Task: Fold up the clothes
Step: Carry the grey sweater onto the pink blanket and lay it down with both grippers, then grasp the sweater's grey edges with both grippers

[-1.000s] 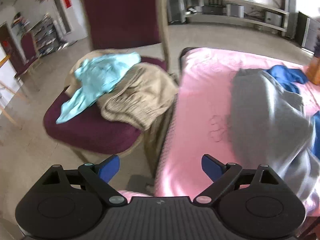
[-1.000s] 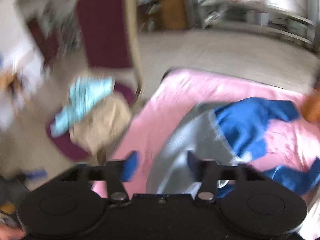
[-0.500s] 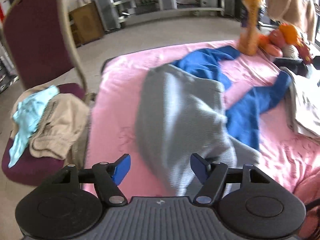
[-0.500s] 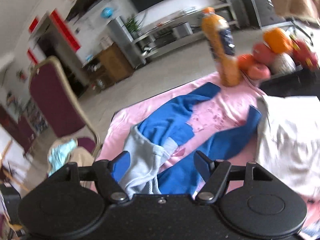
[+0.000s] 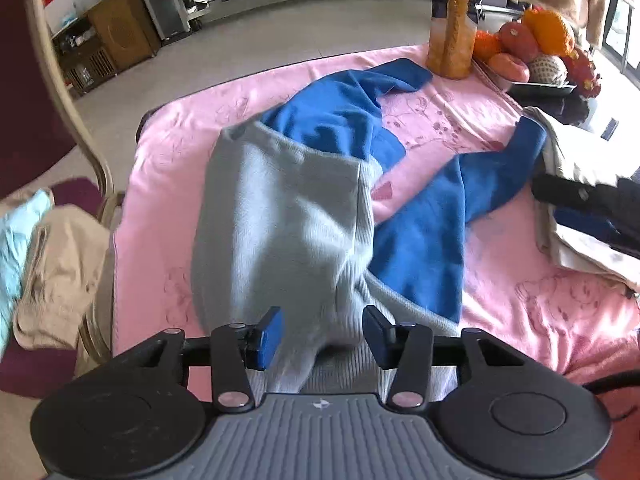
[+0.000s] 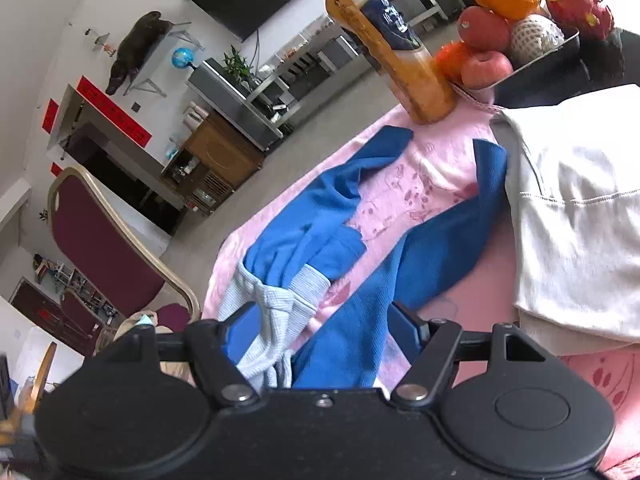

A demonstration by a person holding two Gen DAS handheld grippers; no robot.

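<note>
A grey and blue sweater (image 5: 280, 216) lies crumpled on the pink table cover (image 5: 540, 304). Its grey ribbed part is nearest me, and its blue sleeves (image 5: 432, 216) spread to the right. My left gripper (image 5: 323, 336) hangs just over the near grey edge. Its jaws are closing with a bunch of grey fabric between them, and a gap still shows at the pads. My right gripper (image 6: 324, 326) stands open low over the same sweater (image 6: 400, 260), with a grey cuff (image 6: 276, 304) and blue cloth under its fingers.
An orange drink bottle (image 5: 452, 28) and a tray of fruit (image 5: 536, 52) stand at the table's far right. A folded white garment (image 6: 580, 220) lies at the right. On the left, a maroon chair (image 6: 100, 240) holds beige and light blue clothes (image 5: 52, 264).
Both views swung from the chair to the sweater on the table. The left jaws narrowed around the grey fabric. The right gripper sank closer to the blue cloth.
</note>
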